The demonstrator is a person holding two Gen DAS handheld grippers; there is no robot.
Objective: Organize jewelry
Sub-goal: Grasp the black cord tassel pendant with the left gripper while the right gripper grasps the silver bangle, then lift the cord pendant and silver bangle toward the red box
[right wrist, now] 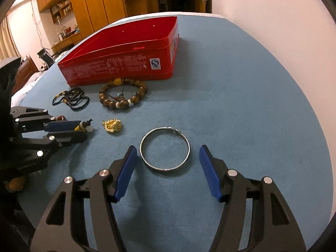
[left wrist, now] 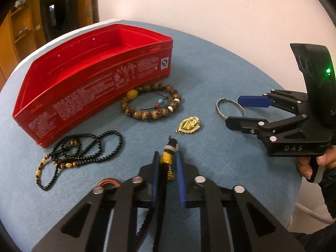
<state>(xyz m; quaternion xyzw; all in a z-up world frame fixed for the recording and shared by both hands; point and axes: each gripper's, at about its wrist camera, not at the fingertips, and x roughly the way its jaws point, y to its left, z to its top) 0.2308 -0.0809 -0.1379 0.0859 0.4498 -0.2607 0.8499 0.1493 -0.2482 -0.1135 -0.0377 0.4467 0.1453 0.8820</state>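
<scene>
My left gripper pinches the corded charm; right gripper gapes over the silver bangle (untouched) — I'd lift slowly, keeping the cord clamped.

A round tabletop covered in blue felt-like cloth carries everything. Just ahead of the right gripper, between its spread fingers, lies a thin silver metal bangle, flat on the cloth. Between the left gripper fingers lies a dark braided cord with a yellow-wound, white-beaded end. Just beyond that gripper sits a small gold pendant; farther ahead a brown wooden bead bracelet rests beside an open red rectangular tin box. To that gripper's left, a black beaded necklace with amber beads lies tangled near the box.
</scene>
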